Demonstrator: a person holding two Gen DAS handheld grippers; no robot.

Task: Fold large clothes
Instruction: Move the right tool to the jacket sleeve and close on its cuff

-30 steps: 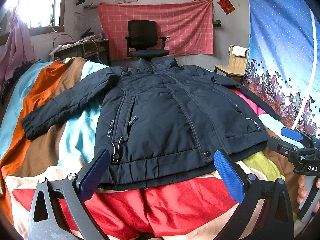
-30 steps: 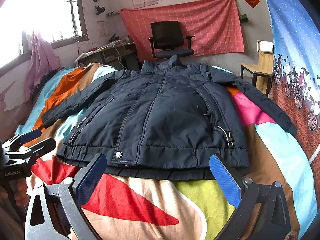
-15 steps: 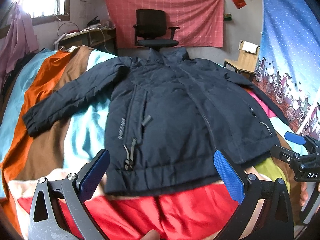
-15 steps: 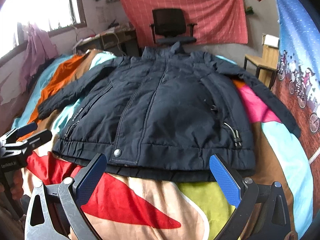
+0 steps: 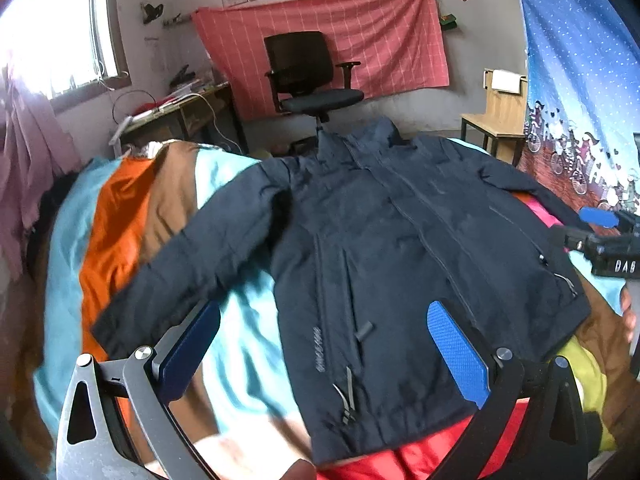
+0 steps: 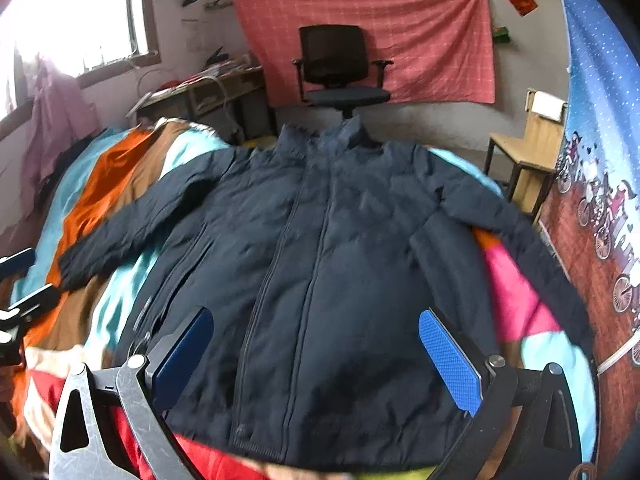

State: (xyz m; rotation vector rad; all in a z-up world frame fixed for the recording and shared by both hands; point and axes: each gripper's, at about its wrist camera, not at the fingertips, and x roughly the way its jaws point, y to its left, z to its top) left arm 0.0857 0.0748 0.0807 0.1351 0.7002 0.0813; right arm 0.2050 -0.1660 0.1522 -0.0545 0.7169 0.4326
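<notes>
Navy jacket (image 6: 320, 264) blurred, hem cut off btm.

Bedroom — bed (image 5: 120, 216), desk (image 6: 208, 92), office chair (image 6: 340, 68).

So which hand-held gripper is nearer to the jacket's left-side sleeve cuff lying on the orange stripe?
Left. The left hand-held gripper hovers beside that cuff; the right hand-held gripper is over the jacket body, farther away.
</notes>
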